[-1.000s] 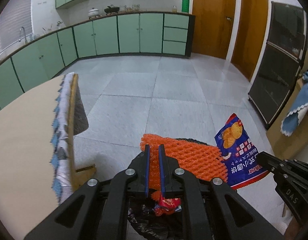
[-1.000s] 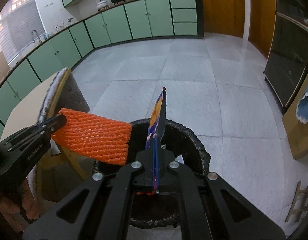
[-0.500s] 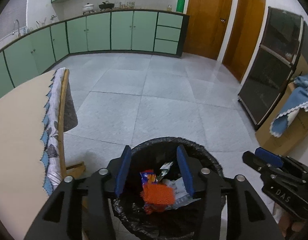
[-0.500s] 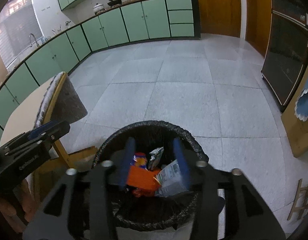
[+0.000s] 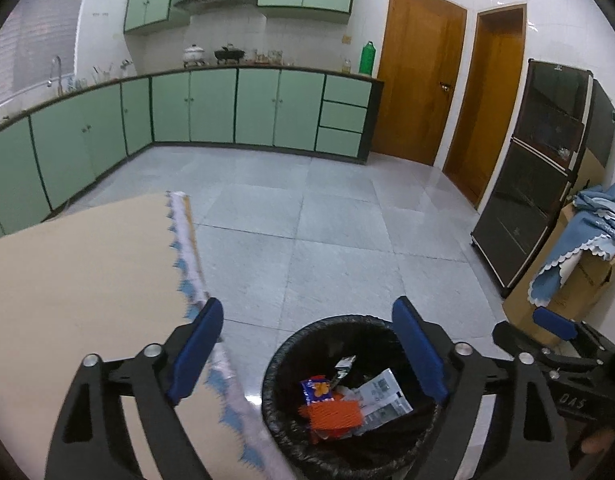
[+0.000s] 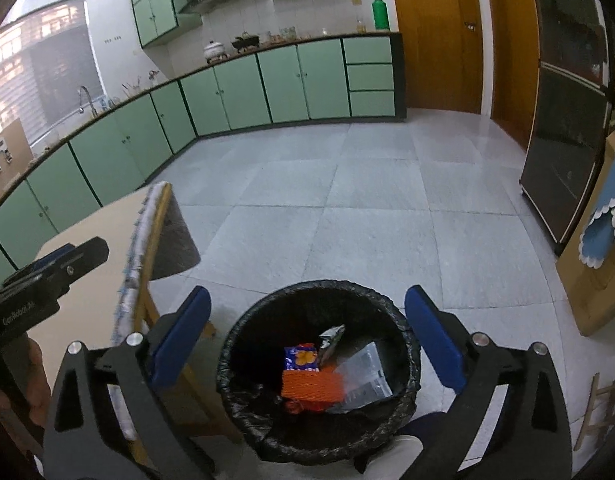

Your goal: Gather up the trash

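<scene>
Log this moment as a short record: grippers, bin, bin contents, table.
left gripper: open, holding nothing, above the table edge and the bin
right gripper: open, holding nothing, over the bin
trash bin: black liner, on the floor beside the table
bin contents: orange foam net, blue snack bag, clear wrapper, silver wrapper
table: beige top, fringed cloth at its edge

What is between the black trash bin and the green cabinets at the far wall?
In both wrist views, only bare grey tiled floor lies between the round black-lined trash bin and the pale green base cabinets.
</scene>
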